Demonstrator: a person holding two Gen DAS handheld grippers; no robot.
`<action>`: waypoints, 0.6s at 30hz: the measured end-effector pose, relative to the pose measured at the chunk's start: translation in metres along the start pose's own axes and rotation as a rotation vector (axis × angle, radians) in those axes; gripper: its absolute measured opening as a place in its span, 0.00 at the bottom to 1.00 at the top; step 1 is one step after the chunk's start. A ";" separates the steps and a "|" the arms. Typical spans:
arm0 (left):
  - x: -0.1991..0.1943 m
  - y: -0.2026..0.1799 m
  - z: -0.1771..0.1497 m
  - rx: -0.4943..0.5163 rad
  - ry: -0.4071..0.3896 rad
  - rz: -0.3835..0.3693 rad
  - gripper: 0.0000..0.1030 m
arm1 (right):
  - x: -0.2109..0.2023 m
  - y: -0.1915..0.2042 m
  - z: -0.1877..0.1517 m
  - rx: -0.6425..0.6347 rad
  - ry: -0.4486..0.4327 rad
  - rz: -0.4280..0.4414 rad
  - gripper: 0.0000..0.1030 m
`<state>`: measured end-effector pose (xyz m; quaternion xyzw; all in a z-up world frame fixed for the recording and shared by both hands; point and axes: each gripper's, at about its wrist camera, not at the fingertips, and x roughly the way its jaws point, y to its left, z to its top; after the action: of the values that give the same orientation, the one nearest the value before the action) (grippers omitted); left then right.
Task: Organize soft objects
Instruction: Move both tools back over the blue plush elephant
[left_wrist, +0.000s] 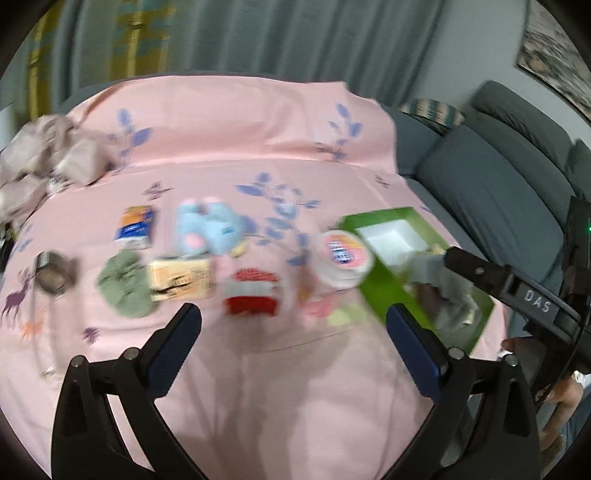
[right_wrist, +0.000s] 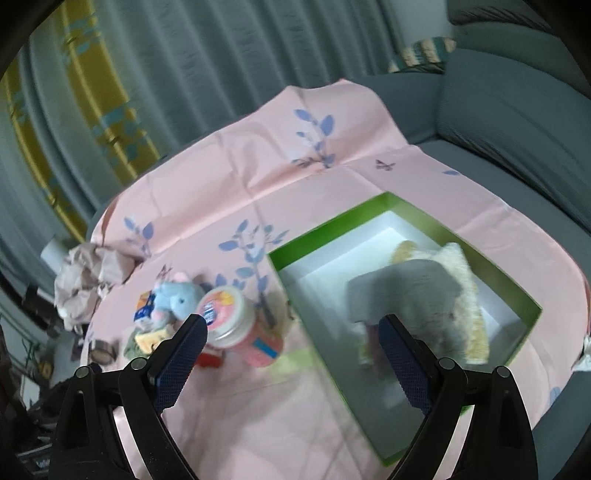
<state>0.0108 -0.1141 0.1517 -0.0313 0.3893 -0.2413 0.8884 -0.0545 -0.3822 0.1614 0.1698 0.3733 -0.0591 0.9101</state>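
We see a pink cloth (right_wrist: 229, 206) printed with blue leaf sprigs; a green box (right_wrist: 532, 306) lined white, holding a grey soft piece (right_wrist: 406, 291) and a cream fuzzy one (right_wrist: 469, 295); a pale blue plush (right_wrist: 177, 295); a red-and-white item (left_wrist: 251, 295); grey curtains (left_wrist: 295, 37).

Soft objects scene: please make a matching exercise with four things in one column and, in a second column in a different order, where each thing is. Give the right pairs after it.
Things:
1. grey cloth
2. blue plush toy
3. crumpled beige fabric
4. green scrunchie

Places:
A. at the far left edge of the pink sheet
B. inside the green box
C. on the sheet, just left of the yellow carton
D. on the sheet, just right of the orange-and-blue packet

Pairs: 1-B, 2-D, 3-A, 4-C
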 end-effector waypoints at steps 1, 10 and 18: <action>-0.003 0.009 -0.003 -0.022 0.000 0.009 0.97 | 0.001 0.005 -0.001 -0.012 0.006 0.004 0.91; -0.024 0.092 -0.033 -0.202 0.019 0.147 0.97 | 0.012 0.059 -0.015 -0.151 0.054 0.013 0.91; -0.030 0.132 -0.059 -0.259 0.035 0.238 0.97 | 0.033 0.120 -0.042 -0.257 0.129 0.132 0.91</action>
<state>0.0054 0.0235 0.0991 -0.0950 0.4337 -0.0827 0.8922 -0.0304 -0.2546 0.1426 0.0794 0.4237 0.0604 0.9003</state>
